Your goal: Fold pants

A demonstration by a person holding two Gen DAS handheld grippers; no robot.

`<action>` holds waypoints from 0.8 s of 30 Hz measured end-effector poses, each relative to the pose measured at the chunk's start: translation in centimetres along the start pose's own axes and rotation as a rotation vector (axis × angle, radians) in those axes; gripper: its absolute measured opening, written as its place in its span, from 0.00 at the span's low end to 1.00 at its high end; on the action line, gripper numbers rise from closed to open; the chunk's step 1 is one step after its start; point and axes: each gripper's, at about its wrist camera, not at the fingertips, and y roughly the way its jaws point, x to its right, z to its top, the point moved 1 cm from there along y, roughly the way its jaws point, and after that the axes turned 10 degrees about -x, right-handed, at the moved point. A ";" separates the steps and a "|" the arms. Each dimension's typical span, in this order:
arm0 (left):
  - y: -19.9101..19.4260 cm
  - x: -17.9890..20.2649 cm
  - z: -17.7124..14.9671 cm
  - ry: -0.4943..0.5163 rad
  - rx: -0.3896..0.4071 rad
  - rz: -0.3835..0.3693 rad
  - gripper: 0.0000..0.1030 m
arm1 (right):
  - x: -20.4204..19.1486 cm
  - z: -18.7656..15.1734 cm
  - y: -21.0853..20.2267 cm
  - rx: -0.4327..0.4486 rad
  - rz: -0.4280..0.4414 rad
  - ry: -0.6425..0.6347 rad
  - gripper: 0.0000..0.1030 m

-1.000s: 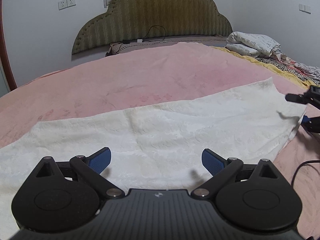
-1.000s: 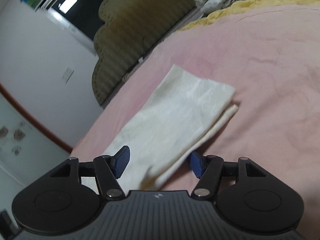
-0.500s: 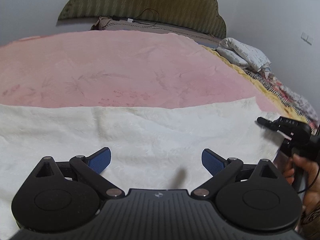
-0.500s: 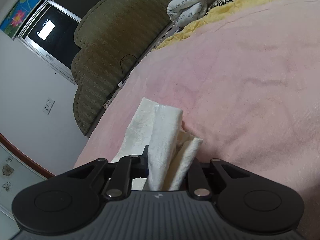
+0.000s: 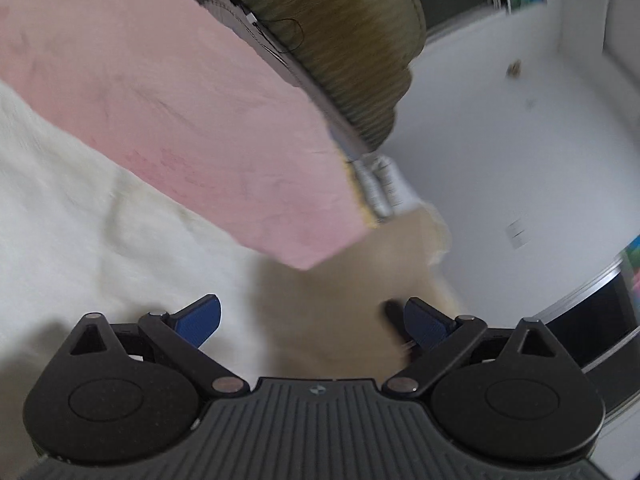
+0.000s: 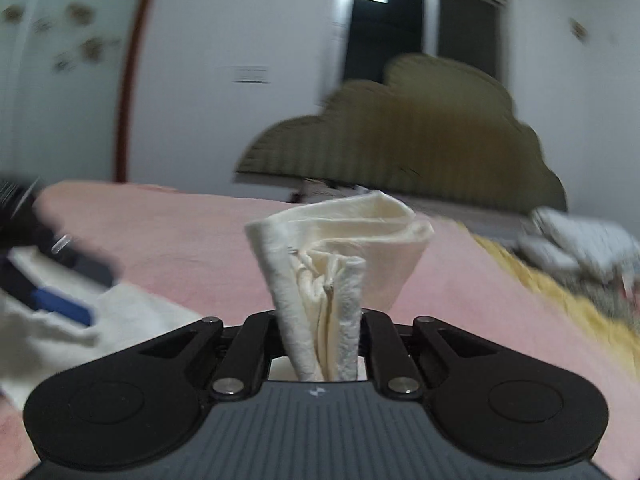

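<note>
One pair of cream pants point(image 5: 80, 232) lies across the pink bedspread point(image 5: 160, 80), with one end lifted. The right gripper point(image 6: 320, 320) has its two fingers pressed together on that bunched end, which stands up between them. The left gripper point(image 5: 312, 320) holds its two blue-padded fingers point(image 5: 200, 316) spread wide over the cloth, gripping nothing. One olive headboard point(image 6: 420, 132) stands behind.

wrist views, close, sharing headboard point(image 5: 340, 40)
</note>
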 end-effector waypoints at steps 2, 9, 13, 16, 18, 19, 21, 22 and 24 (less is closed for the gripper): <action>0.4 -0.5 0.2 -0.075 -0.015 -0.093 1.00 | -2.4 0.3 -0.2 0.007 0.038 -0.059 0.09; 2.1 -2.3 1.1 -0.237 -0.045 -0.093 0.76 | -6.9 0.2 -0.5 -0.001 0.119 -0.151 0.09; 2.6 -3.4 1.2 -0.260 -0.093 -0.024 0.19 | -7.7 0.1 -0.4 -0.017 0.134 -0.167 0.09; 1.3 -2.1 1.4 -0.090 -0.051 0.119 0.06 | -8.7 0.3 0.0 -0.048 0.136 -0.216 0.10; 0.2 -0.7 1.5 0.060 -0.025 0.239 0.06 | -9.8 0.2 0.2 -0.067 0.147 -0.256 0.10; -0.4 -0.1 1.5 0.121 -0.016 0.294 0.06 | -10.4 0.3 0.4 -0.070 0.154 -0.275 0.10; -1.7 0.7 1.4 0.226 -0.005 0.394 0.06 | -12.0 0.9 0.8 -0.071 0.172 -0.310 0.10; -2.3 0.9 1.6 0.265 0.004 0.441 0.06 | -12.8 1.3 1.0 -0.070 0.182 -0.318 0.10; -3.7 1.1 1.9 0.336 0.018 0.524 0.06 | -14.4 2.1 1.6 -0.062 0.217 -0.324 0.10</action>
